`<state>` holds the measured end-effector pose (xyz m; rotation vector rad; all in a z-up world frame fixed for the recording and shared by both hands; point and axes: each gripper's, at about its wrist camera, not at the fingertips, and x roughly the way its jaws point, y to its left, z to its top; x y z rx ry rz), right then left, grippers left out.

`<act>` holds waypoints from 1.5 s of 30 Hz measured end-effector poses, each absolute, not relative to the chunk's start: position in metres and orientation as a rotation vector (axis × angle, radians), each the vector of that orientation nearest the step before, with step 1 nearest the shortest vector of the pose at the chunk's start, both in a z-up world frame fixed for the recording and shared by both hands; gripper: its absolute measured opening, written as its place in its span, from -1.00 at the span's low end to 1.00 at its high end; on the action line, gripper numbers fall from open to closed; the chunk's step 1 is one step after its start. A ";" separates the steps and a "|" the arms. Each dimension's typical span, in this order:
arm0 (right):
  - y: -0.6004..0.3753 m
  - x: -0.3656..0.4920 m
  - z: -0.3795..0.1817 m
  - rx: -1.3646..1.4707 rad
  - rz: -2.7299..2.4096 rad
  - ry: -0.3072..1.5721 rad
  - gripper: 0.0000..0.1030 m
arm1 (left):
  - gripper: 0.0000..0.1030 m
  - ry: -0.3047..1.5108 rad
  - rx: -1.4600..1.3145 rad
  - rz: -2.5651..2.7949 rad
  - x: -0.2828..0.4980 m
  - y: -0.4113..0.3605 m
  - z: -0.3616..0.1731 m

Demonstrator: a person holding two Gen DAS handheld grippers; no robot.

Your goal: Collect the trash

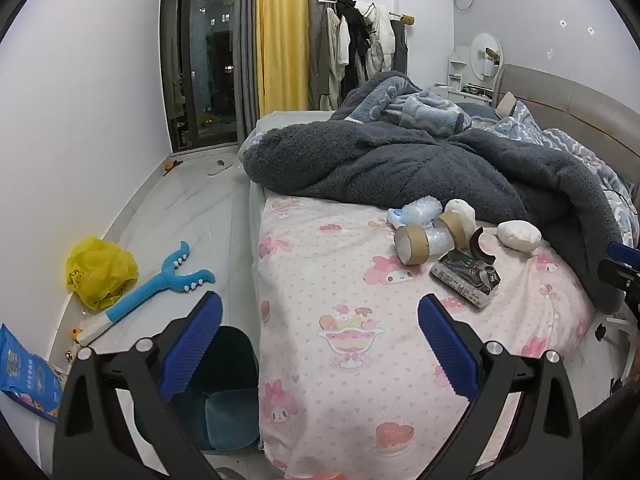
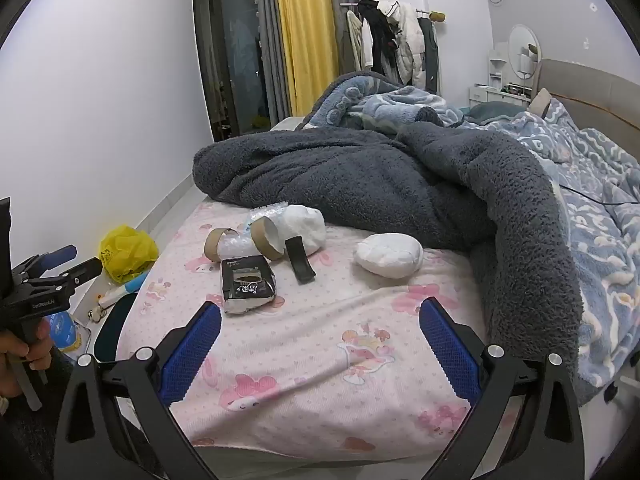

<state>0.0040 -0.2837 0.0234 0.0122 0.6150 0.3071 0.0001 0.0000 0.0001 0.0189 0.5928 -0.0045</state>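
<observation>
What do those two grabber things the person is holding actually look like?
Each is a black frame forking into two arms tipped with ribbed blue pads, with round silver bolts at the joints. That holds for the left gripper and the right gripper. In the right wrist view the left one shows from the side, with small white lettering on its black body and a grey trigger lever under the hand.

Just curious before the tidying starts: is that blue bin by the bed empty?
Looks empty: the blue bin shows bare inner walls; its bottom stays partly hidden.
</observation>
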 end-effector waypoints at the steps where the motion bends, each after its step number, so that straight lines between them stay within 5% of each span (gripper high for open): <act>1: -0.284 0.004 0.023 0.011 0.307 0.615 0.95 | 0.94 0.592 0.022 -0.003 0.000 0.000 0.000; 45: -0.260 0.011 0.019 -0.021 0.339 0.620 0.95 | 0.94 0.586 -0.035 0.003 0.000 0.010 0.017</act>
